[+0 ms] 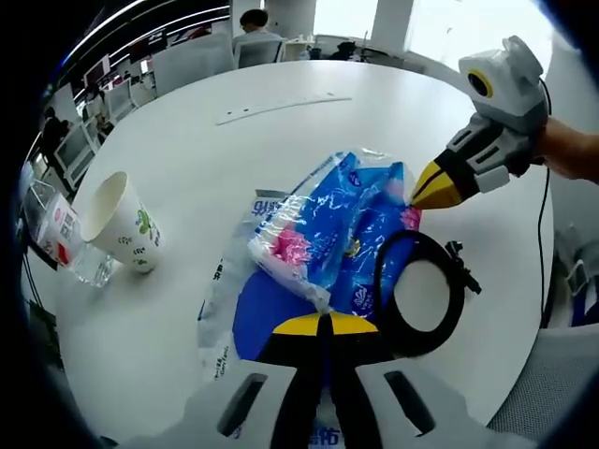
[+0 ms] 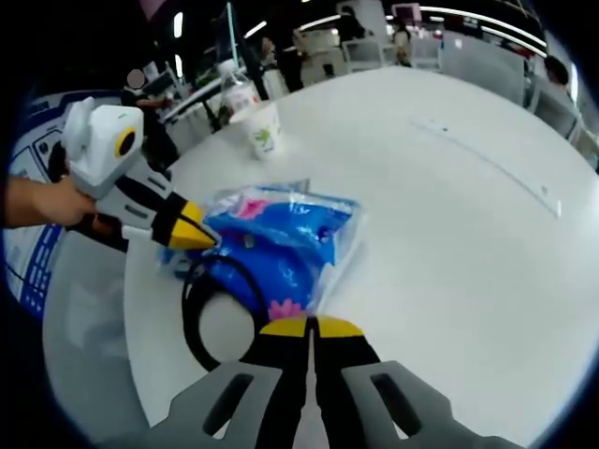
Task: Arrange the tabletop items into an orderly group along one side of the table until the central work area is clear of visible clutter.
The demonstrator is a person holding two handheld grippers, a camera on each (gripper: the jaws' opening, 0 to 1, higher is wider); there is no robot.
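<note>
On the table, both grippers' jaws pinch the blue packet (image 1: 337, 234) closed.

We are looking at the blue plastic pack (image 1: 328, 243), and our left tongs (image 1: 325, 327) are covering its near end in the left gripper view. The writing on the pack is too small for us to read. The black ring (image 1: 426, 290) is tucking under the pack, so we are missing part of it. The plastic bottle (image 1: 65, 238) is sitting behind the paper cup (image 1: 120, 223), half hidden, and its label is too blurry to read. The worktop (image 2: 449, 224) is running off the edge in the right gripper view.
</note>
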